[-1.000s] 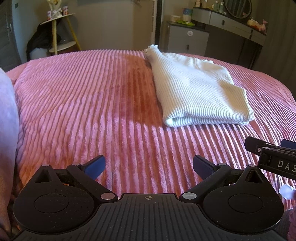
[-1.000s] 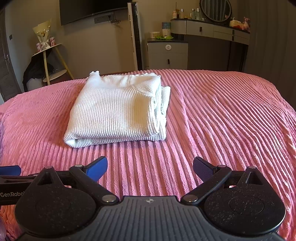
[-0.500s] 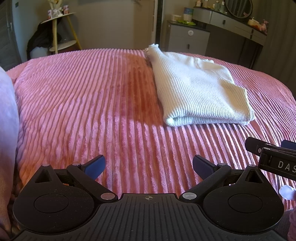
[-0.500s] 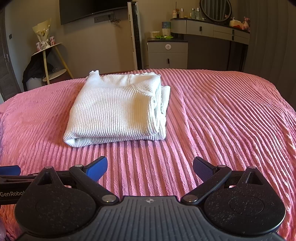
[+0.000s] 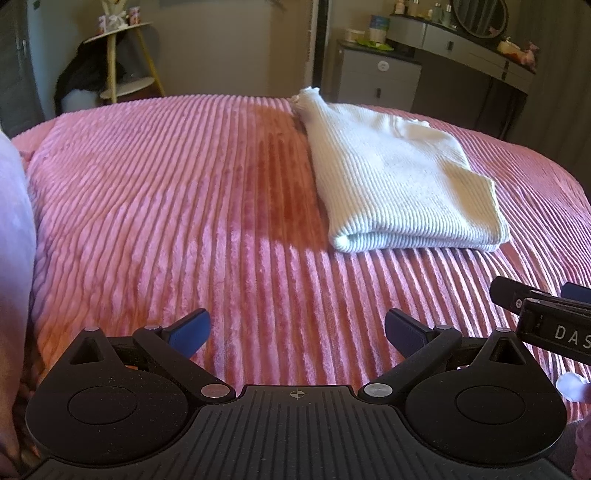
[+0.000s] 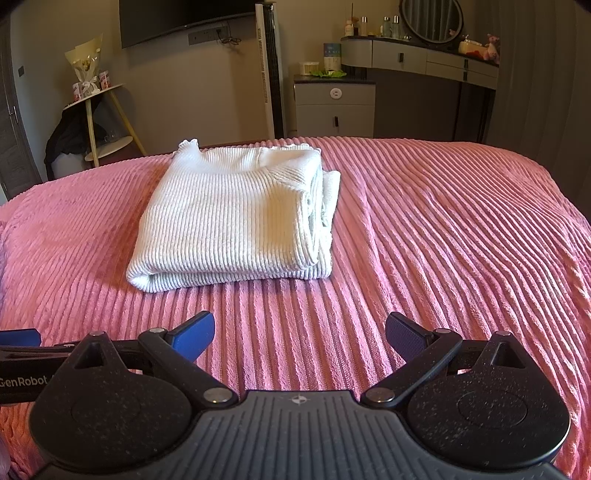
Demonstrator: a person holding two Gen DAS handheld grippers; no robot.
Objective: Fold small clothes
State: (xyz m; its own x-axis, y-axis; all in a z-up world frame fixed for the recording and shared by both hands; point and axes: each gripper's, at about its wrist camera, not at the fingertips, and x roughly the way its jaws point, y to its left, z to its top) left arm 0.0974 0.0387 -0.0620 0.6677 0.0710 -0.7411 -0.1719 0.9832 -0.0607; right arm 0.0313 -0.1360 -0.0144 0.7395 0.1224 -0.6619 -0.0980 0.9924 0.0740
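A white ribbed knit garment (image 5: 402, 184) lies folded in a neat rectangle on the pink ribbed bedspread (image 5: 166, 206). It also shows in the right wrist view (image 6: 232, 218), with stacked layers at its right edge. My left gripper (image 5: 297, 328) is open and empty, low over the bedspread, short of the garment and to its left. My right gripper (image 6: 300, 332) is open and empty, a little short of the garment's near edge. The right gripper's side (image 5: 546, 317) shows at the right of the left wrist view; the left gripper's side (image 6: 22, 354) shows at the left of the right wrist view.
Beyond the bed's far edge stand a grey cabinet (image 6: 334, 105), a dresser with a round mirror (image 6: 432, 55), a wooden side stand with a bouquet (image 6: 99, 110), a tower fan (image 6: 271, 70) and a wall screen (image 6: 177, 14). A pale lilac shape (image 5: 13, 229) fills the left edge.
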